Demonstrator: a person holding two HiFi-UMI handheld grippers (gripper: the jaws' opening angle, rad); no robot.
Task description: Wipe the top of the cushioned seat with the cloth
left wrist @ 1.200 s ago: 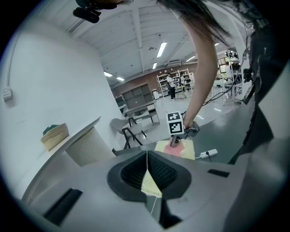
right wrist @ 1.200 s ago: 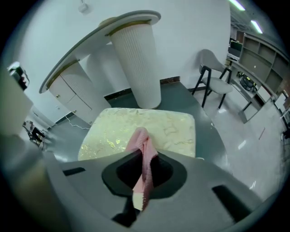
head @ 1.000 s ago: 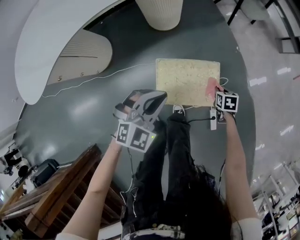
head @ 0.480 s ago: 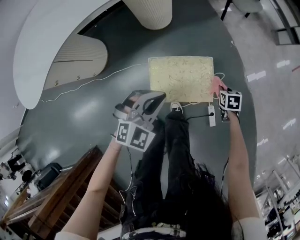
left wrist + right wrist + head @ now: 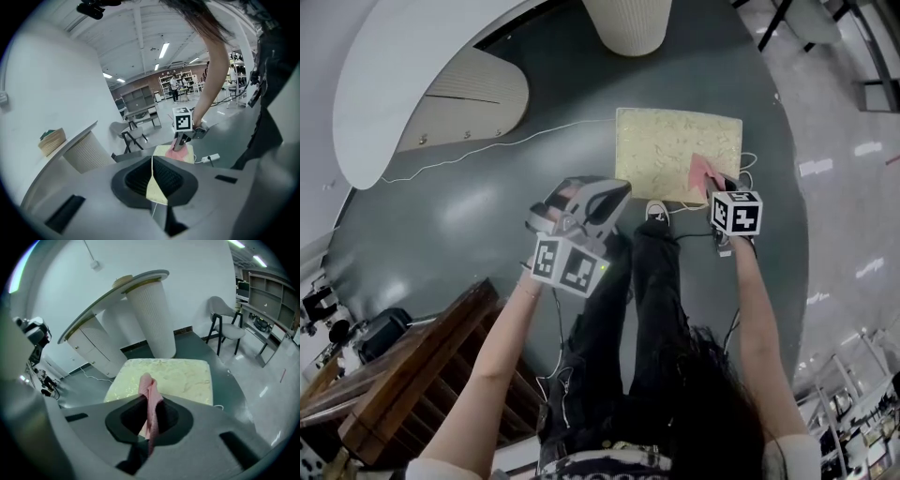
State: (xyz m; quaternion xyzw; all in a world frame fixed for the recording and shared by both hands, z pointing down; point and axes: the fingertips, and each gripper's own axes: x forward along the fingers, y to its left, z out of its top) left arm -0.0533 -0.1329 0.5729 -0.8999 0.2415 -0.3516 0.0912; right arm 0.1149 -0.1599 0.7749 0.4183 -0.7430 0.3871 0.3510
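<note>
A ribbed white pedestal [image 5: 628, 23] stands on the grey floor [image 5: 469, 216]; wooden furniture [image 5: 412, 366] sits nearer; a chair [image 5: 226, 329] stands apart

Left gripper [image 5: 152, 164] is hovering with jaws together, arm bent; right gripper [image 5: 150, 420] is reaching forward, clamping the cloth [image 5: 147, 385]

Black trousers [image 5: 609, 319], white short sleeves [image 5: 797, 461], grey left gripper [image 5: 619, 192]

I see the cloth [image 5: 701, 172] pink, the cushioned seat [image 5: 661, 148] pale yellow with faint mottling, the floor [image 5: 459, 220] dark grey-green
</note>
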